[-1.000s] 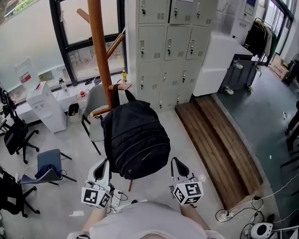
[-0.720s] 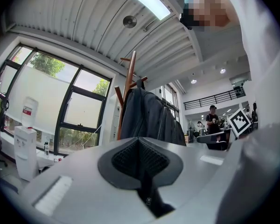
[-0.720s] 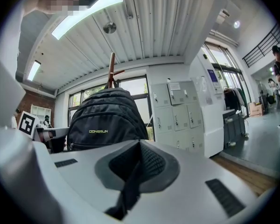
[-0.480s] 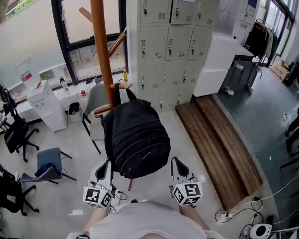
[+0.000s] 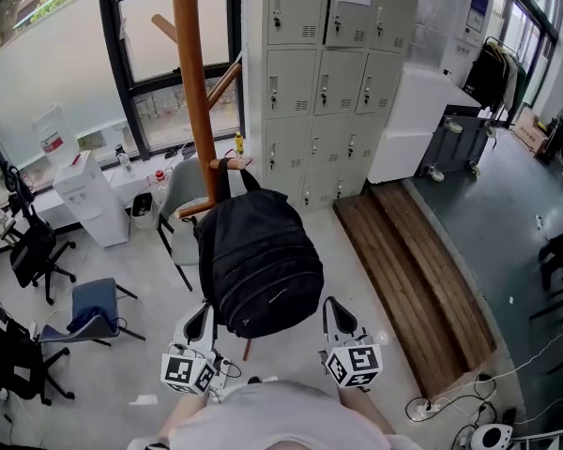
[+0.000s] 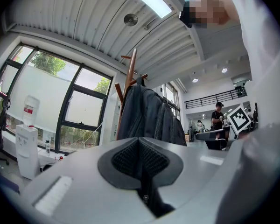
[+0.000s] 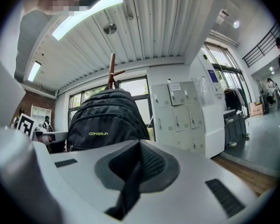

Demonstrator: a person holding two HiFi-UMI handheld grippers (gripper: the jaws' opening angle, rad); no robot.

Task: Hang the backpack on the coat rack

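Backpack [image 5: 260, 261], black, hanging by its top loop on a low peg of the wooden coat rack [image 5: 193, 92] (lockers [image 5: 328, 73] to the right), left gripper [image 5: 199, 319] and right gripper [image 5: 336, 315] just nearer, both jaws pressed together, empty.
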